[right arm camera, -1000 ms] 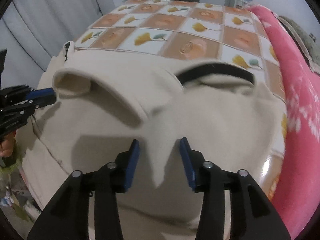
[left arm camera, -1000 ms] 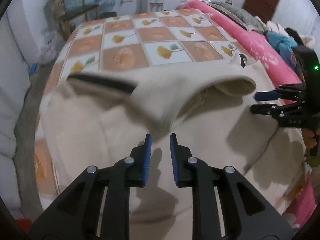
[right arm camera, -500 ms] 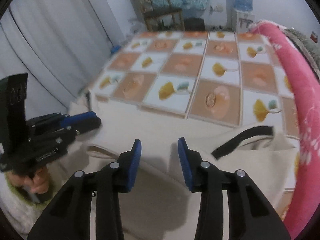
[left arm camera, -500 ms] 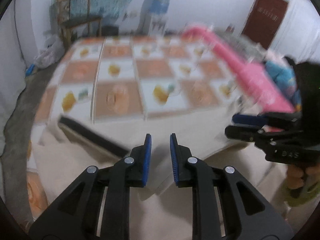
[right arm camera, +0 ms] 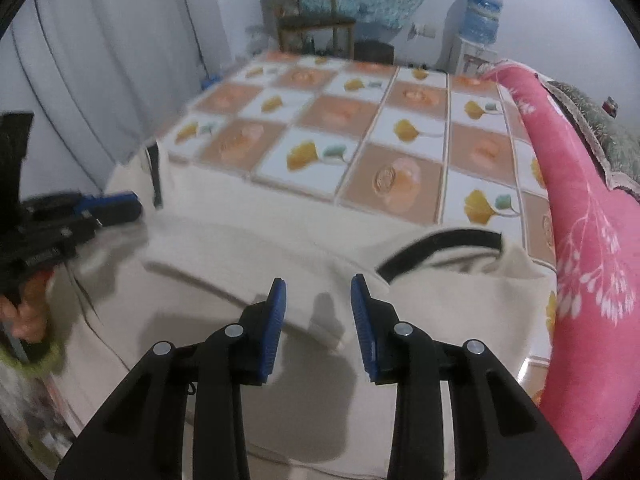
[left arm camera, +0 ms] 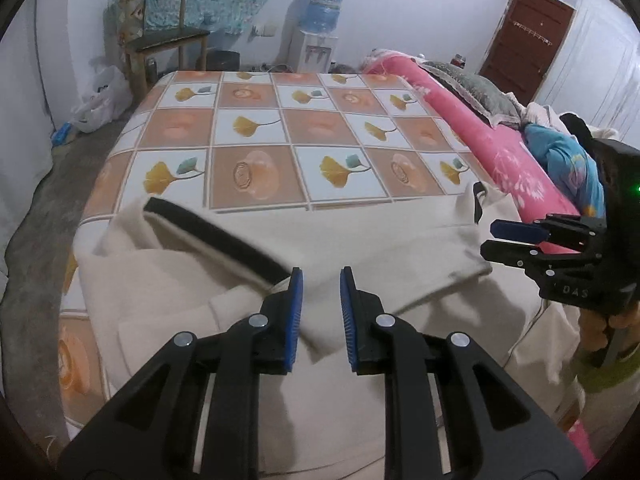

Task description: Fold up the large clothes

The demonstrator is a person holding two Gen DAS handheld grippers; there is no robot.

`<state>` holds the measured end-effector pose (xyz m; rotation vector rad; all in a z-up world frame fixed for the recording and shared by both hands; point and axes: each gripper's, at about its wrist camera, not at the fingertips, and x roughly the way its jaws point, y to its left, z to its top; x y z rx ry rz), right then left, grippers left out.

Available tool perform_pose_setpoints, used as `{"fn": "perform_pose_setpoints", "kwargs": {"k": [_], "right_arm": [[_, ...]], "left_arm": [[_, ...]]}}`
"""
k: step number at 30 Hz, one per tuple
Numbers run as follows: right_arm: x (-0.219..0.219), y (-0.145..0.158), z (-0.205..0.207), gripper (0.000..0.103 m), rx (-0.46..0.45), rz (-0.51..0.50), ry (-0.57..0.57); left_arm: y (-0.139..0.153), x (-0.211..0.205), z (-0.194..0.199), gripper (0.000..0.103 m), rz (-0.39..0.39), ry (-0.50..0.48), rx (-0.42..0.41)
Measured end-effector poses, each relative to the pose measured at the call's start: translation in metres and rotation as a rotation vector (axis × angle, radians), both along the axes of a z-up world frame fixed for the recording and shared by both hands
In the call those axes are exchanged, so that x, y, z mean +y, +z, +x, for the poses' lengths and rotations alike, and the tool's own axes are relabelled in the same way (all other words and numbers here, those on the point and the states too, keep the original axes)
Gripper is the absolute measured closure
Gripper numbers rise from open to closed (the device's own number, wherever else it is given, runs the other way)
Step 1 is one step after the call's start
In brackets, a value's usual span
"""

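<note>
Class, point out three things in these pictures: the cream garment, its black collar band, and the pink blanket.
cream garment (left arm camera: 380, 240), left wrist view, flat folded upper panel.
black collar band (right arm camera: 440, 240), right wrist view, middle of the curved band.
pink blanket (right arm camera: 580, 208), right wrist view, flowered side.

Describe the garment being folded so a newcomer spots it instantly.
Start at the bed with the orange-and-white checked sheet. On its near end lies the cream garment, below both open grippers. Its black trim band sets it apart from the pink quilt.
</note>
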<state>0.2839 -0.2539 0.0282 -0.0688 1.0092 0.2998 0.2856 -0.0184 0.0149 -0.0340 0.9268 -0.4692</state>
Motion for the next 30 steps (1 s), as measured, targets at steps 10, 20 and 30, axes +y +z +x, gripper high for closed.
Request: {"fn": "perform_pose_setpoints", "kwargs": {"k": [10,20,30], "right_arm": [[0.005,-0.018,-0.021,0.069,0.051,-0.074,-0.096],[0.021,0.004,-0.142,0.030,0.032,0.083,-0.026],[0.044,-0.050,-0.177,0.024,0.139,0.074,-0.039]], "left_arm": [[-0.010,-0.009,-0.026,0.065,0.116,0.054,0.050],[0.024,0.102,-0.159,0.057,0.001,0.198,-0.068],[-0.013,0.153,-0.210,0.057,-0.115,0.300,-0.024]]}}
